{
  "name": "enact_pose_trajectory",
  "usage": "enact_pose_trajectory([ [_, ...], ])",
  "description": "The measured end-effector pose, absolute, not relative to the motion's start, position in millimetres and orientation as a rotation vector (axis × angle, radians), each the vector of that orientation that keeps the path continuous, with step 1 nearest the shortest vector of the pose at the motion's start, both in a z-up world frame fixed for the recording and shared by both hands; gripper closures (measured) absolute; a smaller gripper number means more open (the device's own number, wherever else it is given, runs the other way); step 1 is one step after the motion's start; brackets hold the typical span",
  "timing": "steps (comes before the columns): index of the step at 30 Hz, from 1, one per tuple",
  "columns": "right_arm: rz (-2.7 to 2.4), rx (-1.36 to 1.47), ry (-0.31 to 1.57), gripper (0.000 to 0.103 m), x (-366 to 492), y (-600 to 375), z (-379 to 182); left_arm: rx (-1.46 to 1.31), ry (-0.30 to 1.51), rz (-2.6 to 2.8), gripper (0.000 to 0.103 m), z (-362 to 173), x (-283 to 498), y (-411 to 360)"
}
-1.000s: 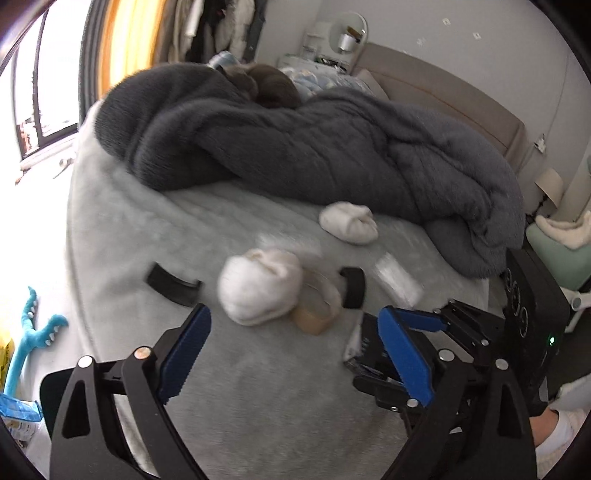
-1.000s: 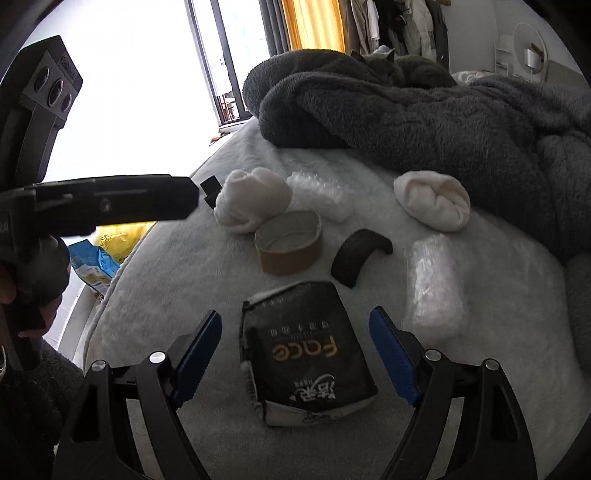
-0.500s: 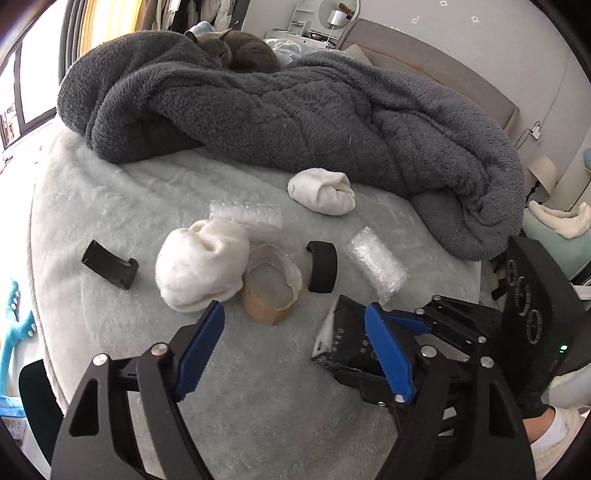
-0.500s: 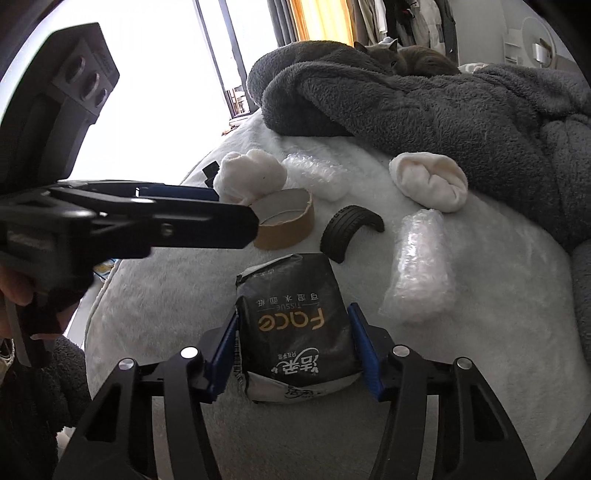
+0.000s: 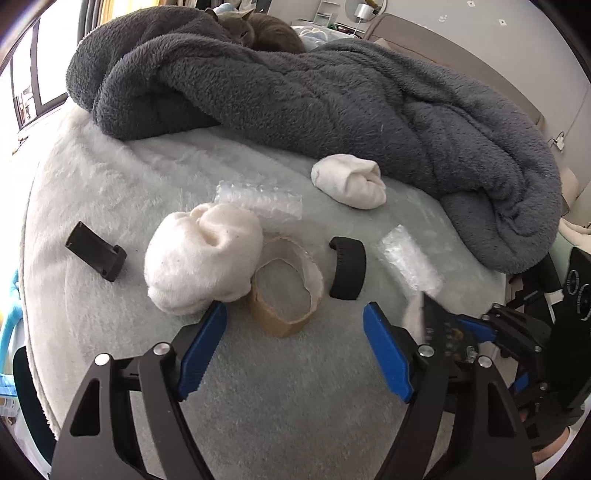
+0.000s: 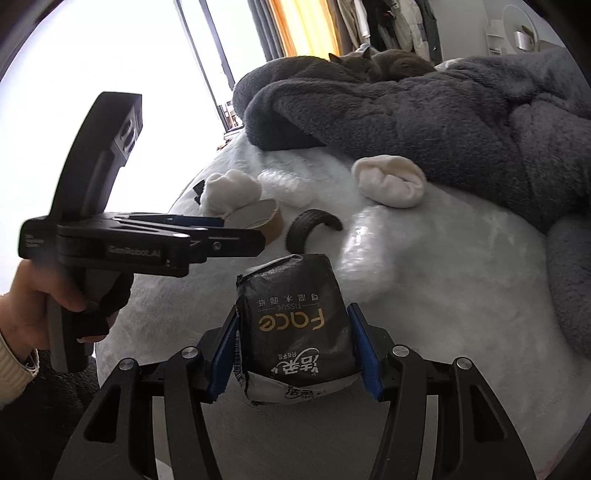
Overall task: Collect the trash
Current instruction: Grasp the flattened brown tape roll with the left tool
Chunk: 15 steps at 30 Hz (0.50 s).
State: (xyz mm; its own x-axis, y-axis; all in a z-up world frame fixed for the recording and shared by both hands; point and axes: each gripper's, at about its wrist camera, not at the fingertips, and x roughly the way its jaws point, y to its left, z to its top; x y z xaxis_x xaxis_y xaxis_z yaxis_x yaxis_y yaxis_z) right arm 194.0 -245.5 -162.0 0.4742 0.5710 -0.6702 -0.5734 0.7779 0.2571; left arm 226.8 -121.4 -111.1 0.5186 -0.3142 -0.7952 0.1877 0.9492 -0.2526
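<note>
My right gripper (image 6: 295, 350) is shut on a black tissue pack (image 6: 295, 325) and holds it above the pale bed cover (image 6: 443, 332). My left gripper (image 5: 295, 350) is open and empty, just short of a brown tape roll (image 5: 284, 291). The roll also shows in the right wrist view (image 6: 266, 221). Around it lie a black curved piece (image 5: 347, 267), two clear bubble-wrap pieces (image 5: 258, 201) (image 5: 410, 260) and a black clip (image 5: 96, 251). The pack shows blurred at the right of the left wrist view (image 5: 436, 325).
Two balled white socks (image 5: 201, 258) (image 5: 349, 181) lie on the bed. A thick grey blanket (image 5: 314, 92) covers the far side, with a grey cat (image 5: 258, 29) on it. The bed edge drops off at the left and front.
My right gripper closed on the tissue pack and lifted it off the bed. My left gripper moved forward toward the tape roll and stayed open.
</note>
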Motion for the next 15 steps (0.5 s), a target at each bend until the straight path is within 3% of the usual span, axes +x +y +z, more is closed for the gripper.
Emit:
enact_pose_trajectory([
  [15,0.665,0.118,0.775,0.046,195.0,-291.5,-150.8,-0.134,0.936,-0.259,0.037,-120.0,238.6,-129.3],
])
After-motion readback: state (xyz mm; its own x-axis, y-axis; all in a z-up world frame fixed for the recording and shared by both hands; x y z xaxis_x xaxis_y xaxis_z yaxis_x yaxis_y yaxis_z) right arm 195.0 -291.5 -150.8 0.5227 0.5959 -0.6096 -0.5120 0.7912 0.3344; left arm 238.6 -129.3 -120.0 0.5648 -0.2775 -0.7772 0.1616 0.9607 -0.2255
